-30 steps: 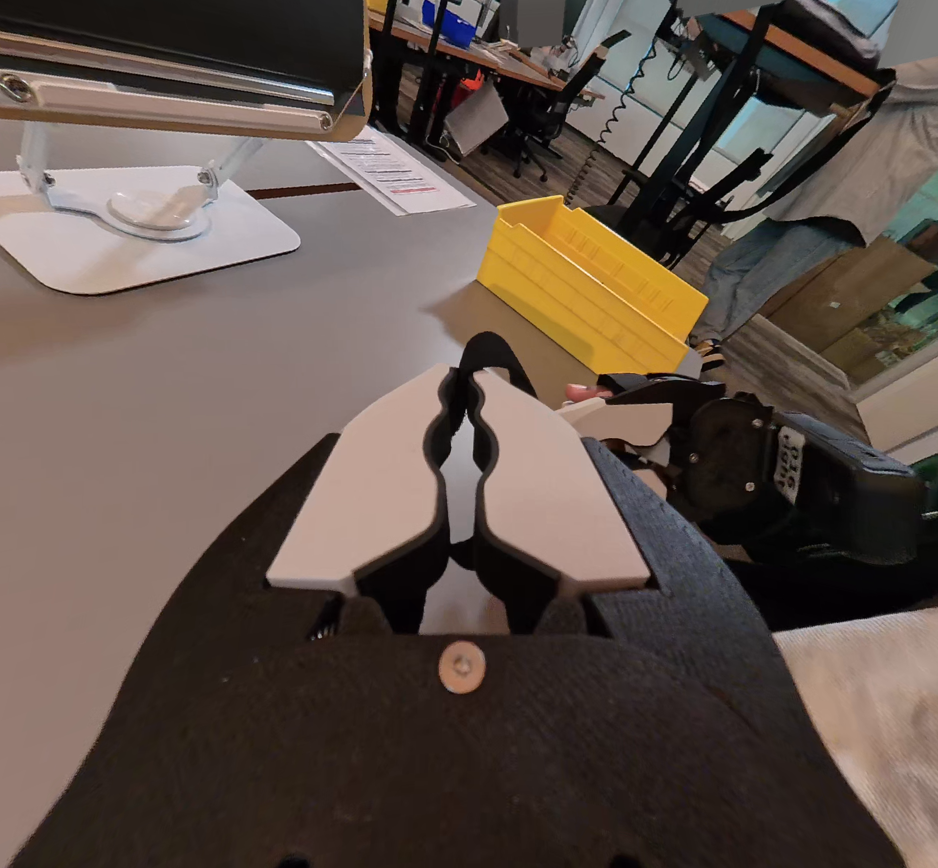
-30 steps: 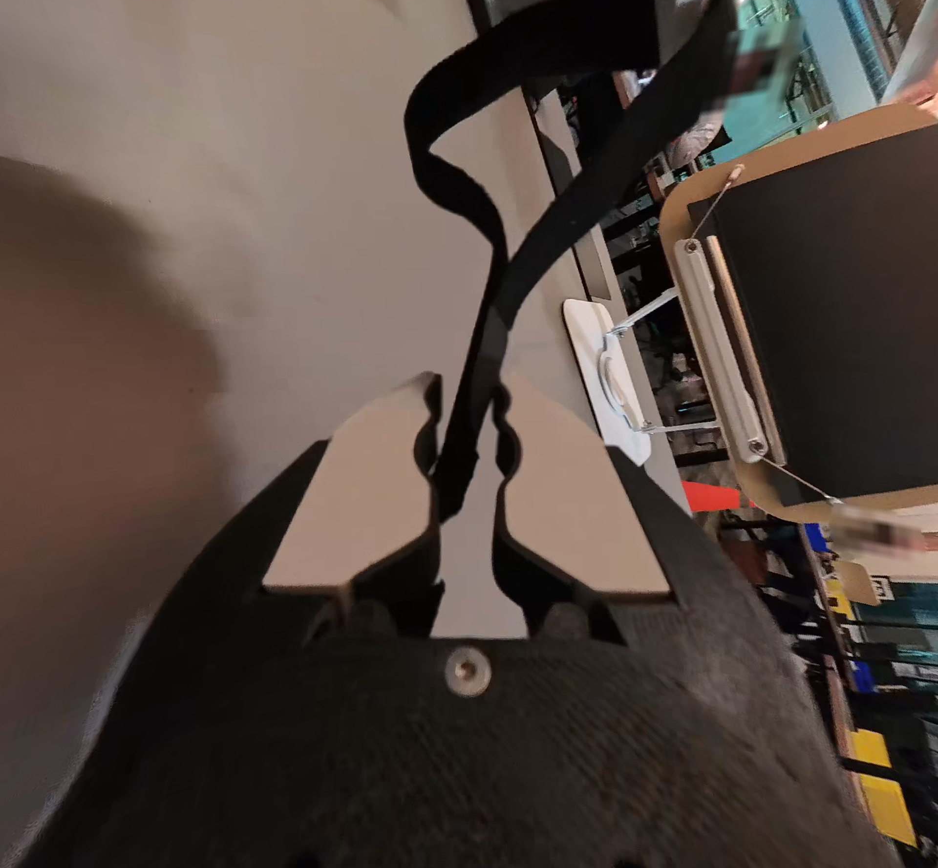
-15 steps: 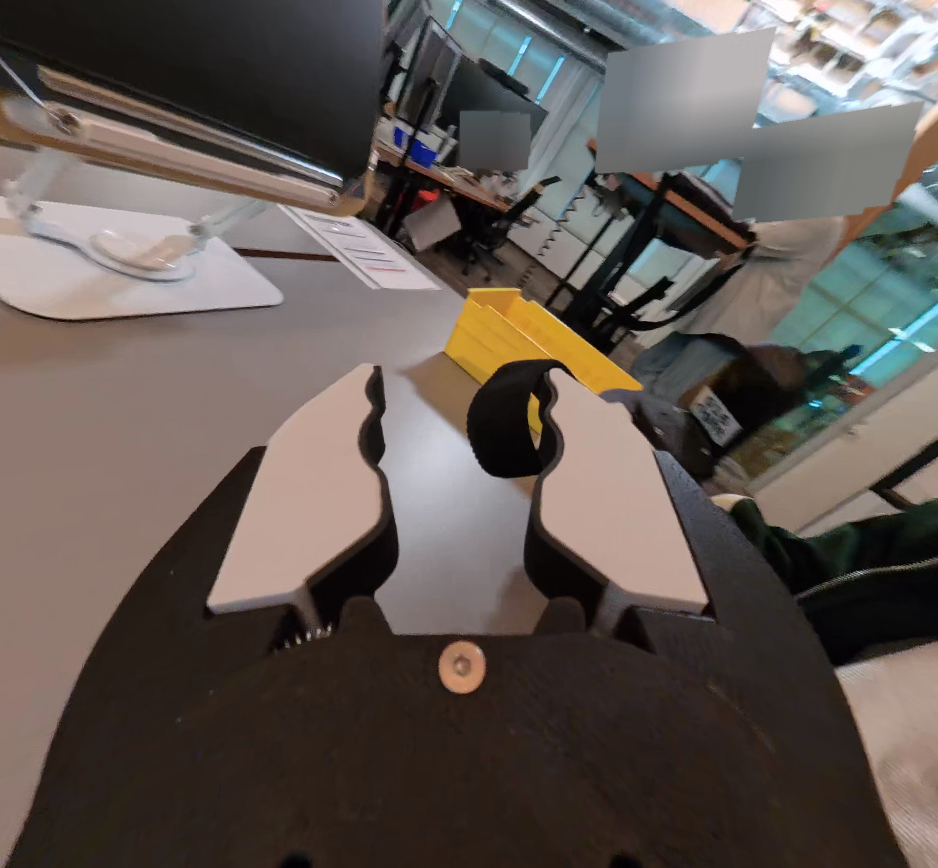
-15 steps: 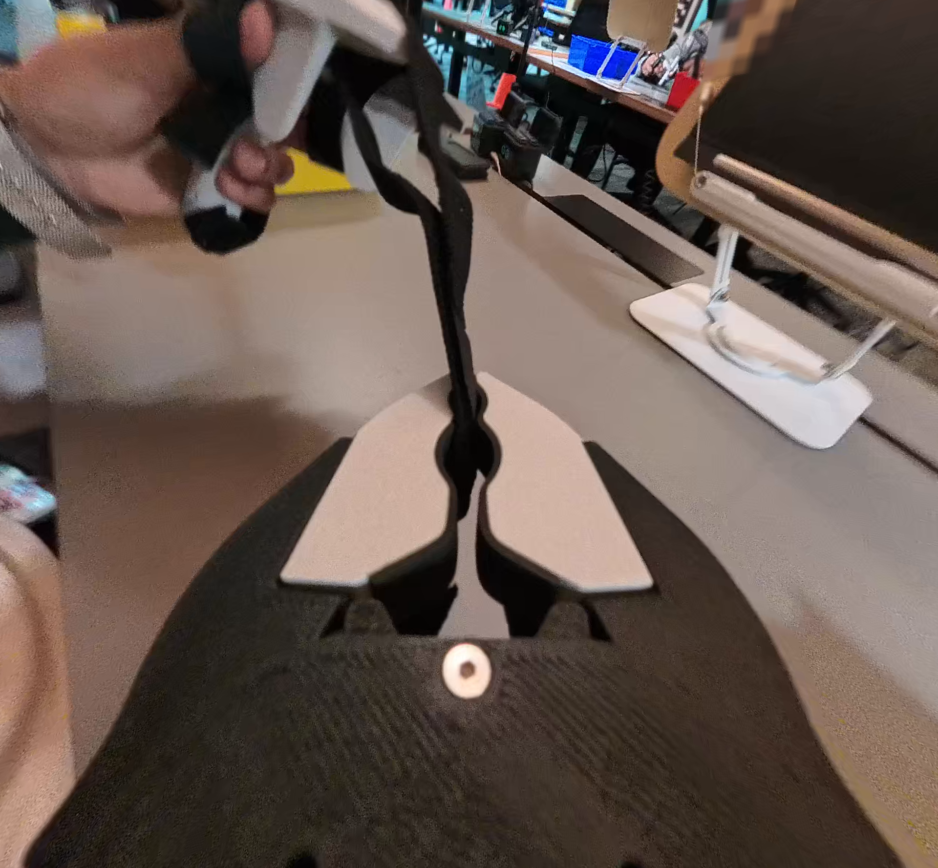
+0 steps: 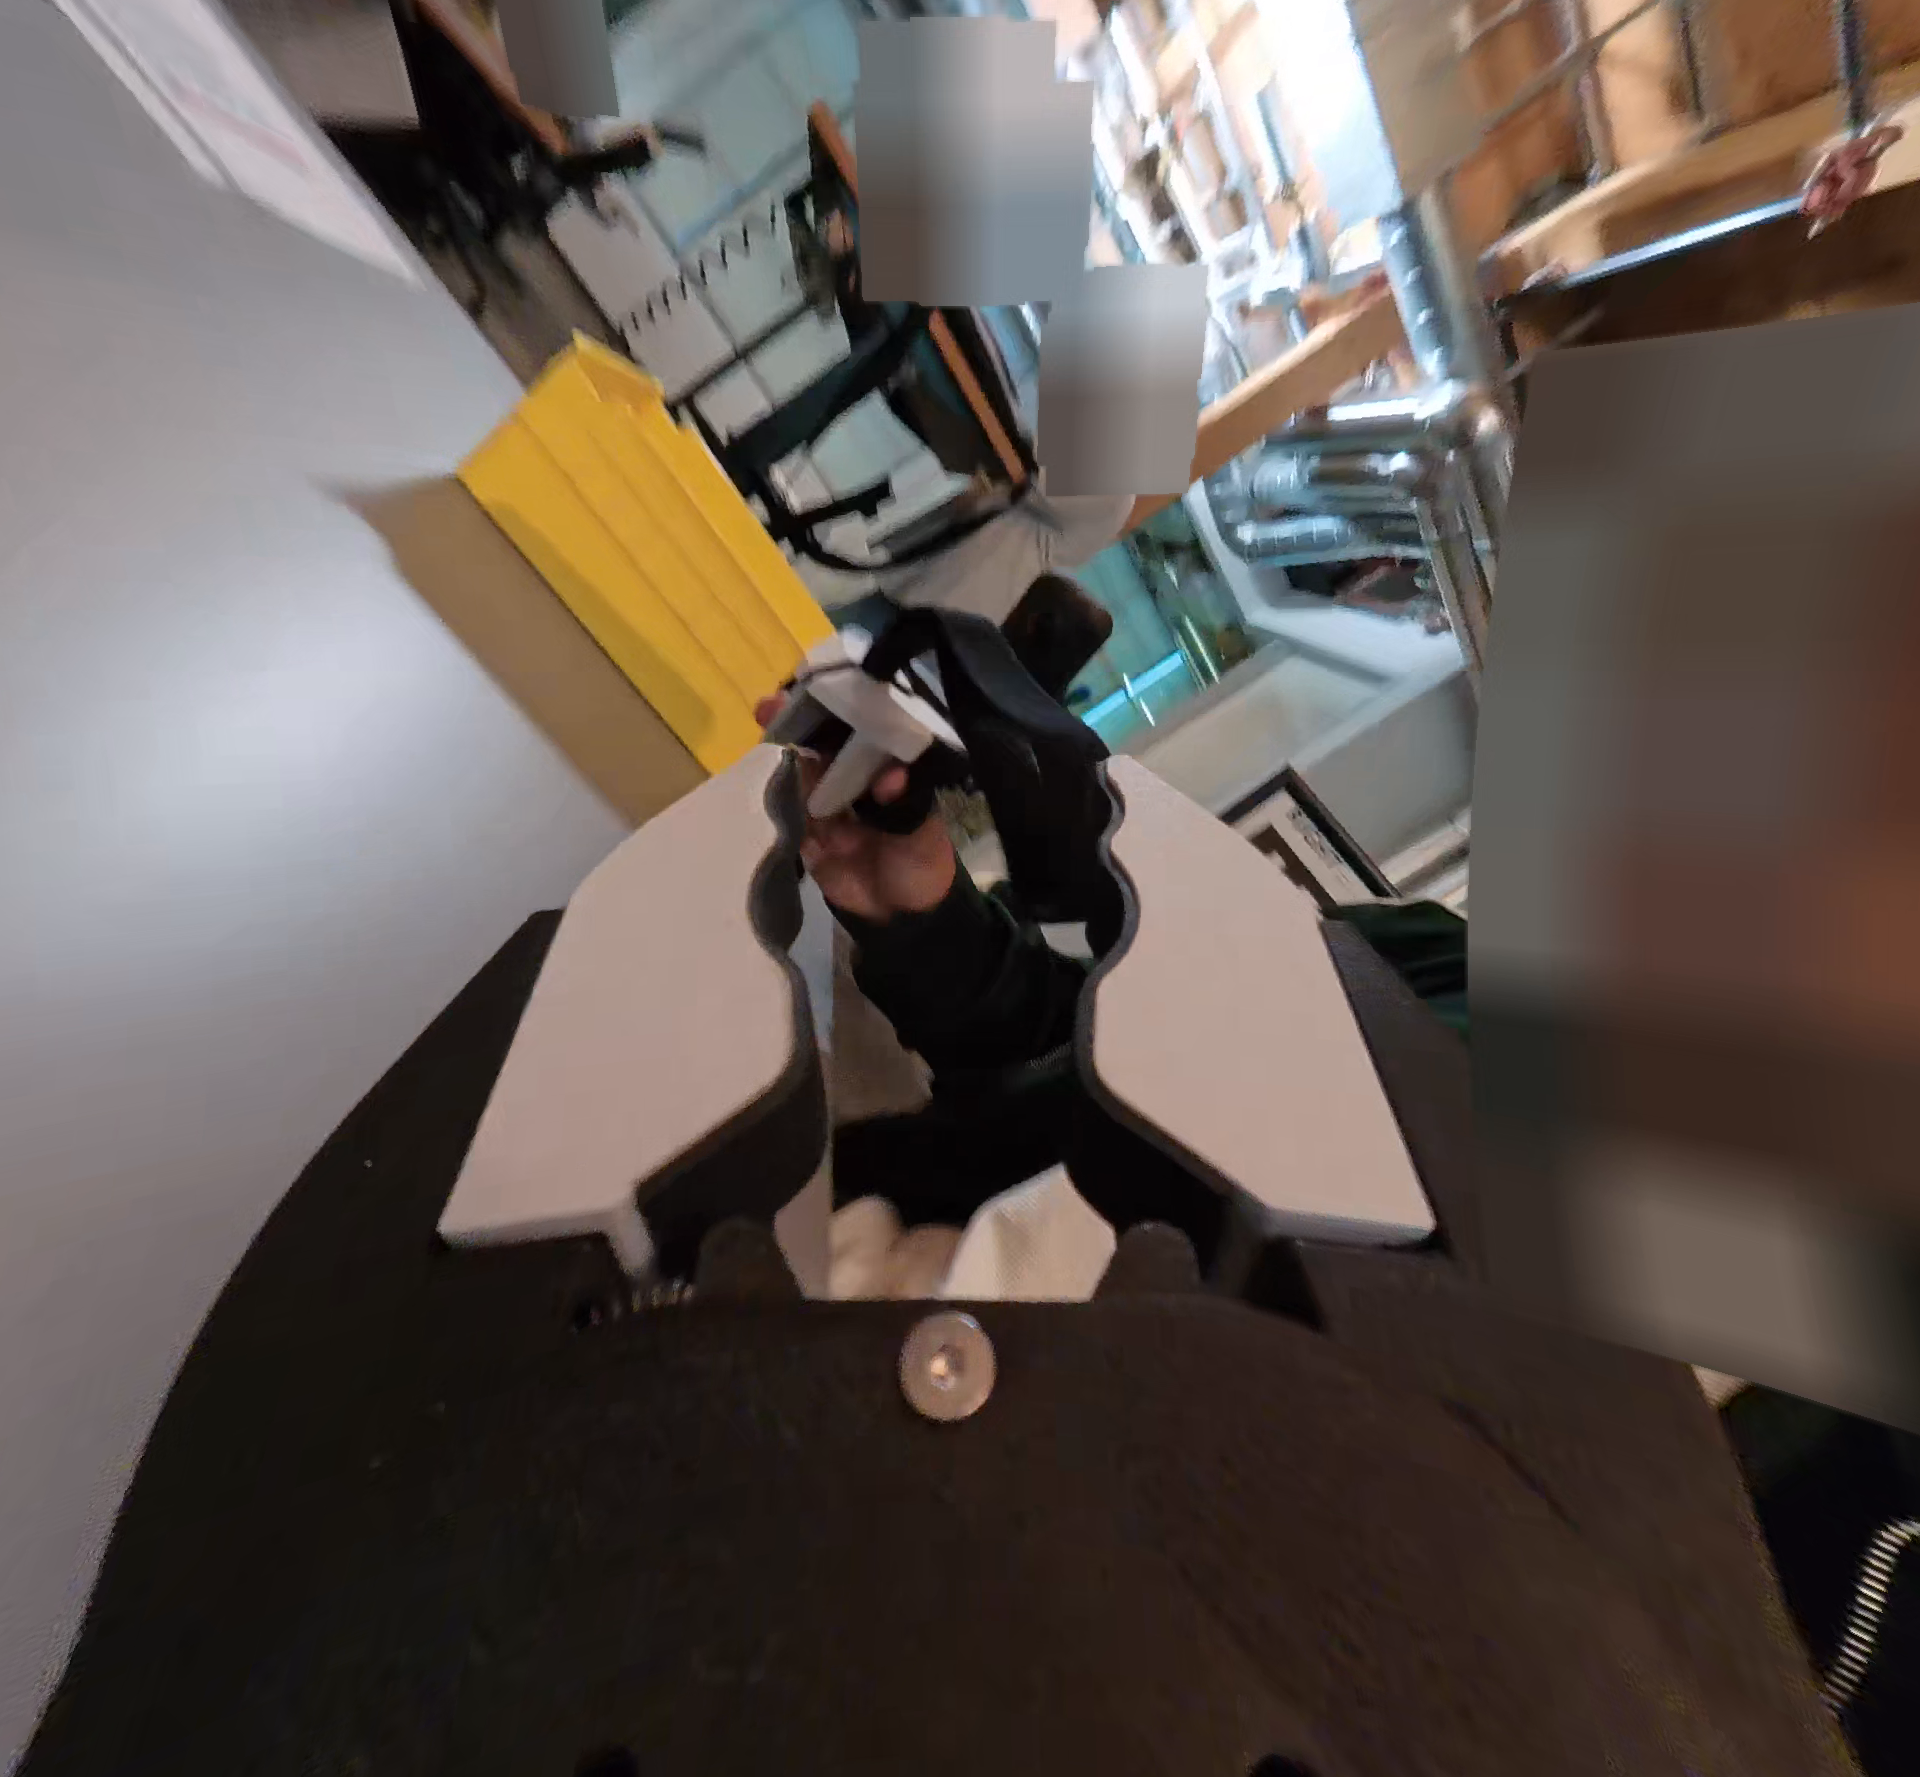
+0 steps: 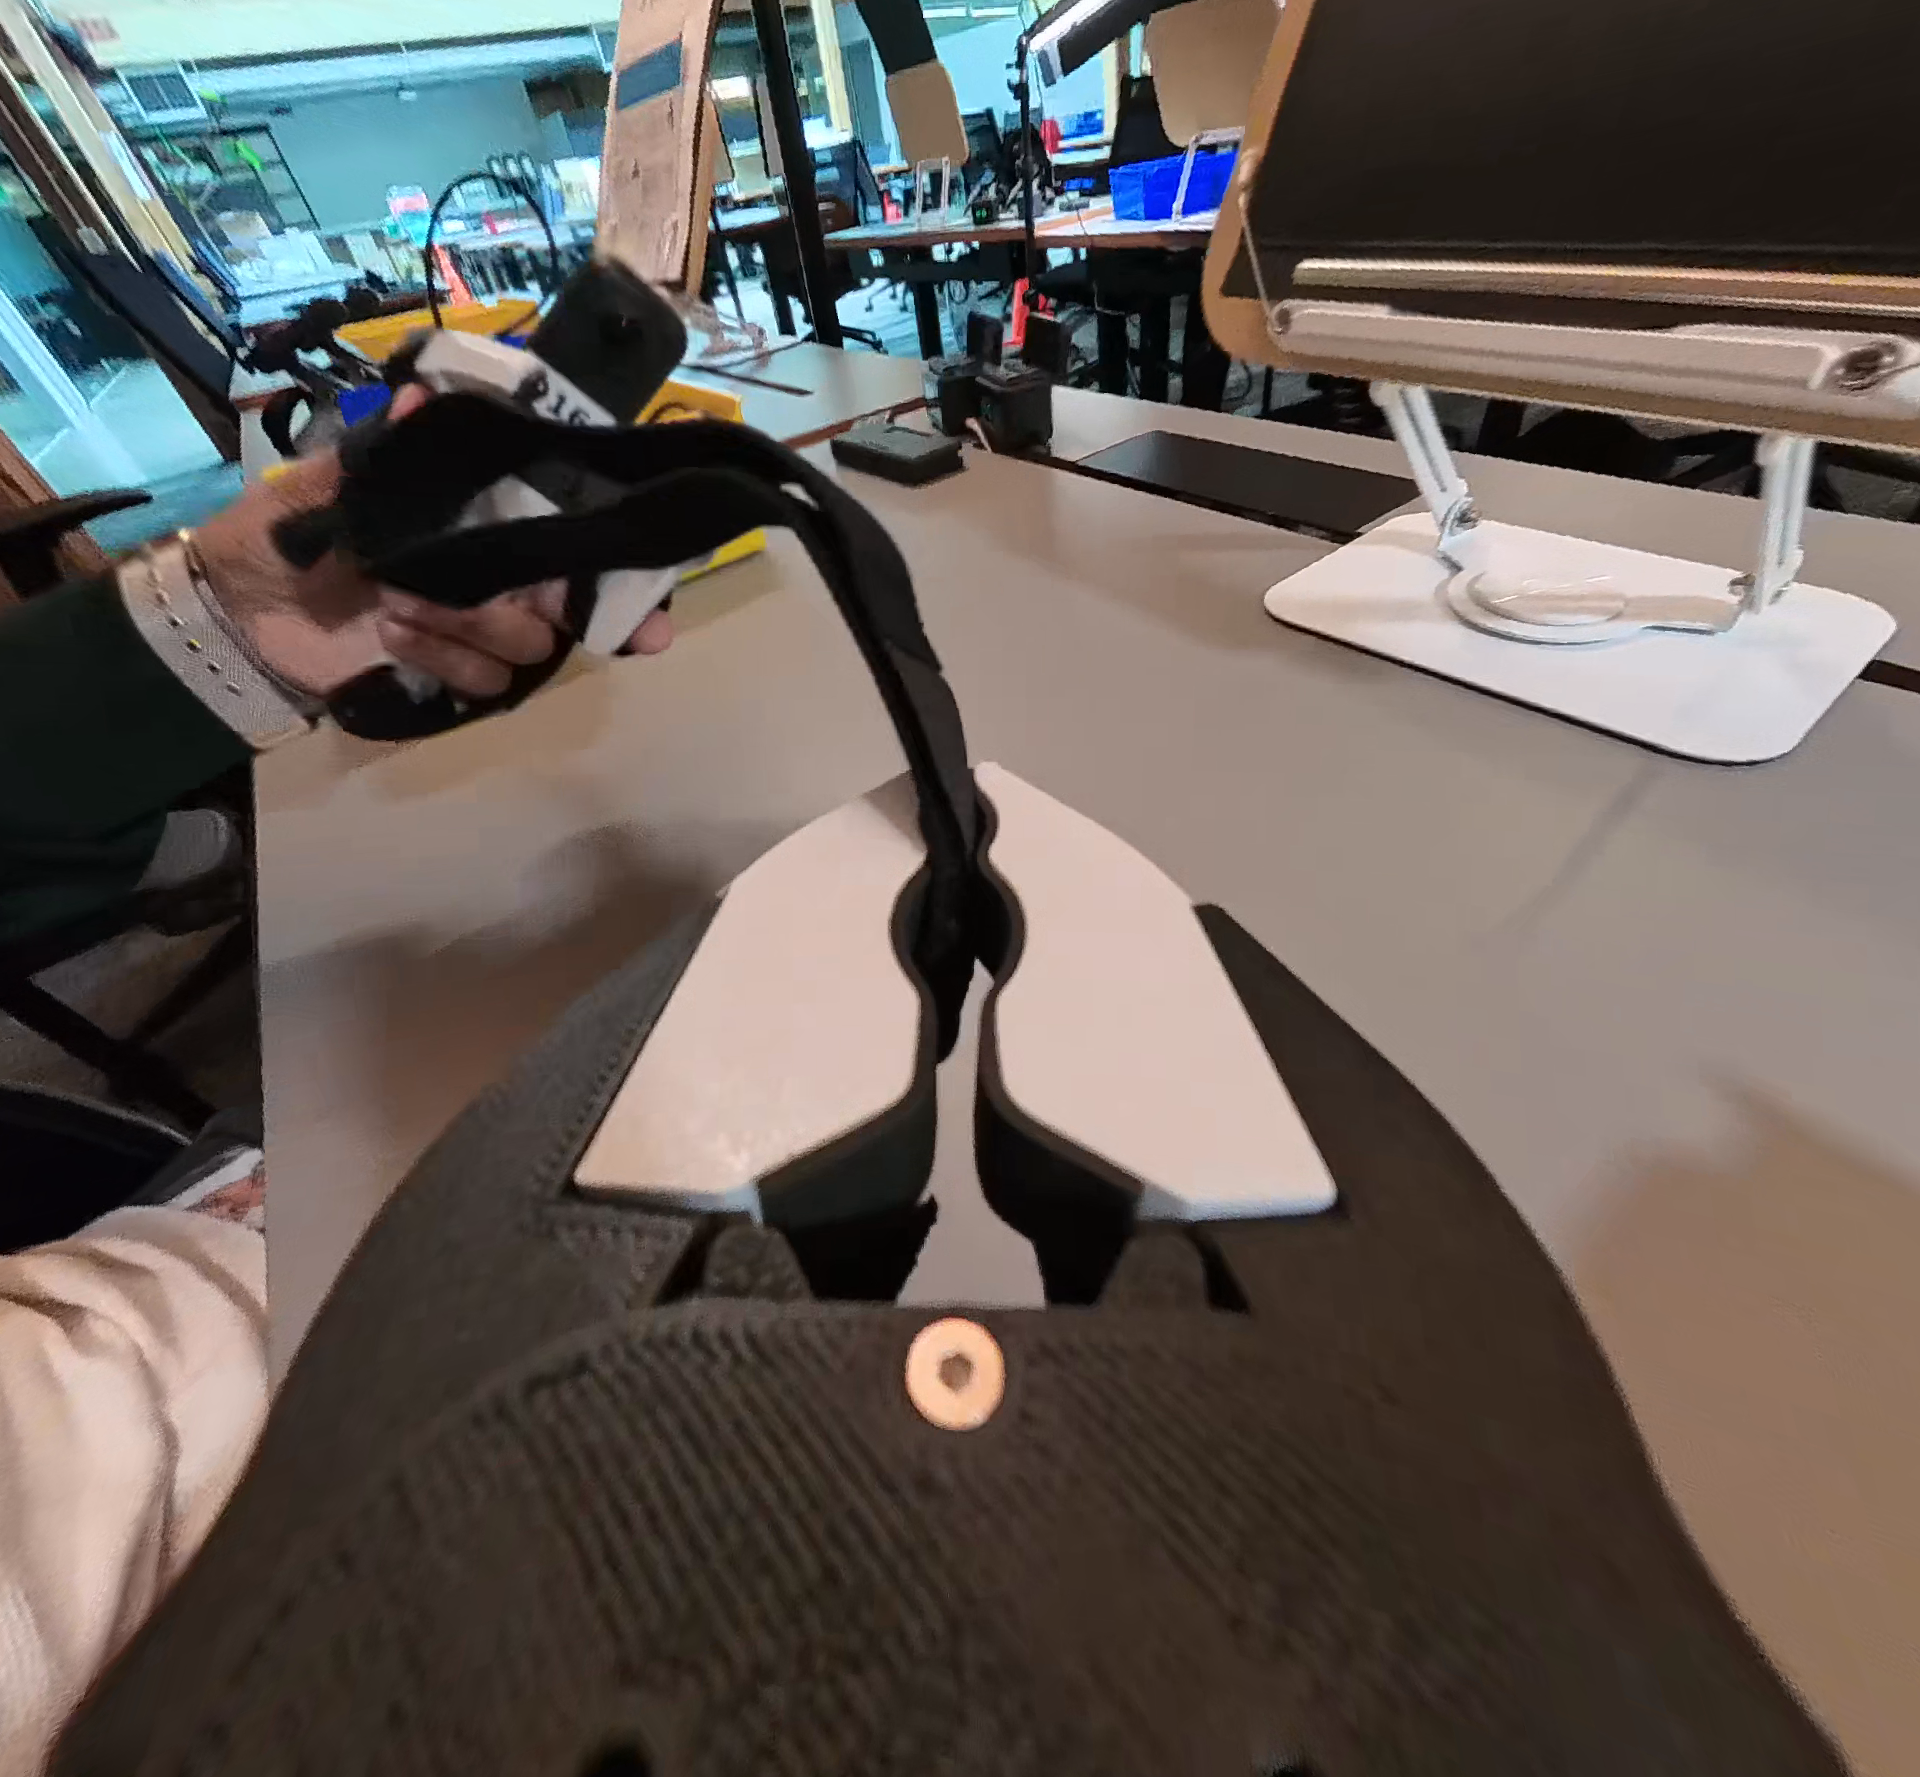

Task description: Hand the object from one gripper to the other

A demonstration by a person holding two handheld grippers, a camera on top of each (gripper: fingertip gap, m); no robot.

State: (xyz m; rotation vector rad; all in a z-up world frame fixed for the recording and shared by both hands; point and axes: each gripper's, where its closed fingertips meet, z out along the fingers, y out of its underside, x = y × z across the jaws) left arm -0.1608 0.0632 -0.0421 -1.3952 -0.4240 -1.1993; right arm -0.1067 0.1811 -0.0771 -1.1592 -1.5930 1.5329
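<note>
The object is a black strap (image 6: pixel 883 584). My right gripper (image 6: pixel 951 792) is shut on one end of it above the grey table (image 6: pixel 1351 896). The strap arches up and left to my left gripper (image 6: pixel 551 501), held in a hand above the table's left edge, and loops around its front. In the left wrist view my left gripper (image 5: pixel 940 777) is open, and the strap (image 5: pixel 1039 792) rests against the inner side of its right finger. The right gripper (image 5: pixel 852 740) shows farther off there, with the strap running to it.
A dark screen (image 6: pixel 1558 65) on a white stand (image 6: pixel 1579 647) occupies the table's right side. A yellow bin (image 5: pixel 644 564) sits at the table's far edge, and a paper sheet (image 5: pixel 208 65) lies beyond it. Desks and chairs fill the room behind. The left gripper's tips are roughly 15 centimetres from the right gripper's.
My left gripper was shut on the strap and has opened, then rolled sideways. My right gripper closed on the strap and pulled away, stretching it between the two.
</note>
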